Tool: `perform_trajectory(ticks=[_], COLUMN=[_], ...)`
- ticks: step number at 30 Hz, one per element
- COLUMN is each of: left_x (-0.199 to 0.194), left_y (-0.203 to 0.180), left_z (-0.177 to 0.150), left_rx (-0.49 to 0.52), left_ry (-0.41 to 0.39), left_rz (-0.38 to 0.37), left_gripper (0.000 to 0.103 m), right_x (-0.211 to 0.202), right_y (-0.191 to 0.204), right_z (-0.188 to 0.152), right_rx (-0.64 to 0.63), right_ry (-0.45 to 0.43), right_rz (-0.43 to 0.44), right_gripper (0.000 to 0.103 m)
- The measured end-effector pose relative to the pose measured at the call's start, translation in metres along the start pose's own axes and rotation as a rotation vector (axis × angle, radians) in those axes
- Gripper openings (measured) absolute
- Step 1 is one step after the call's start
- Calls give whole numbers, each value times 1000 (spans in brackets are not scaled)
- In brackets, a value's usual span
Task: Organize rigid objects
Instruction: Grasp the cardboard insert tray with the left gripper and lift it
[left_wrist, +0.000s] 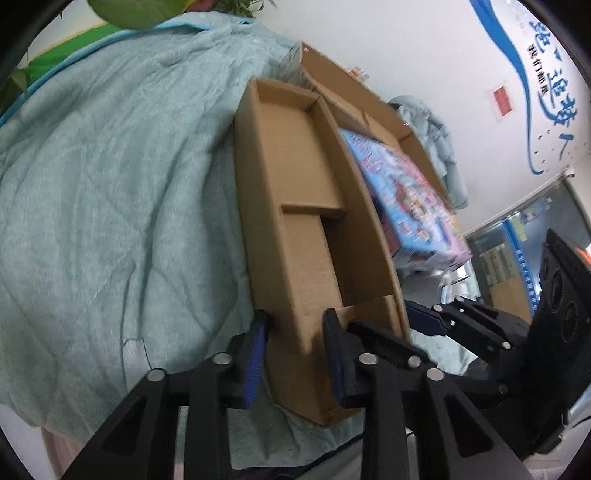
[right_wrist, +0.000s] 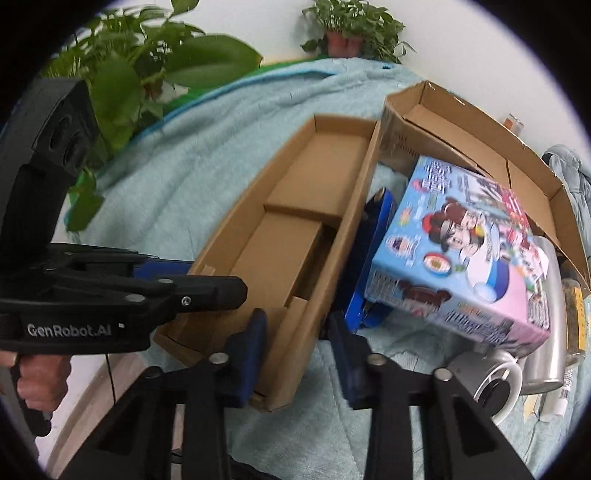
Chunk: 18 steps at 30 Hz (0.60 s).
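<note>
A long brown cardboard tray (left_wrist: 306, 206) with inner dividers lies on a teal blanket (left_wrist: 110, 206); it also shows in the right wrist view (right_wrist: 295, 229). My left gripper (left_wrist: 295, 354) is shut on the tray's near left wall. My right gripper (right_wrist: 299, 354) straddles the tray's near right wall, jaws apart around it. A colourful cartoon-printed box (right_wrist: 458, 243) leans to the right of the tray, over a blue box (right_wrist: 373, 258). The right gripper also appears in the left wrist view (left_wrist: 461, 314).
A large open cardboard carton (right_wrist: 480, 122) stands behind the printed box. A steel kettle (right_wrist: 543, 317), a white-rimmed round object (right_wrist: 491, 384) and a jar (right_wrist: 574, 317) lie at the right. Potted plants (right_wrist: 147, 66) line the back wall.
</note>
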<state>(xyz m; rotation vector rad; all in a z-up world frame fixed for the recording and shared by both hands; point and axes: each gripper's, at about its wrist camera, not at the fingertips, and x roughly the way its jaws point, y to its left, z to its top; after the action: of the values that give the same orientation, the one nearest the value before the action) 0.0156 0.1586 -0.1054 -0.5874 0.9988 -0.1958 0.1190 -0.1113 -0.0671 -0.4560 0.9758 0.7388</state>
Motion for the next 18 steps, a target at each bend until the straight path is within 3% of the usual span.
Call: perform_trajectory(ticks=[9,13,18], left_x=[-11,-44,-69], left_y=[-34,-70,-139], left_z=[-10,3,54], left_rx=[55,141,303], left_ry=[-53,-144,-293], left_rz=[115,164,178], left_gripper=[24,24,24], right_x=[-7,-37,-78], right_y=[5,1,-31], right_z=[-8,-4,25], right_rx=[48,76,167], right_ry=[-51,-170,-331], right_rz=[-32,-25,-44], right_gripper=[22,22,22])
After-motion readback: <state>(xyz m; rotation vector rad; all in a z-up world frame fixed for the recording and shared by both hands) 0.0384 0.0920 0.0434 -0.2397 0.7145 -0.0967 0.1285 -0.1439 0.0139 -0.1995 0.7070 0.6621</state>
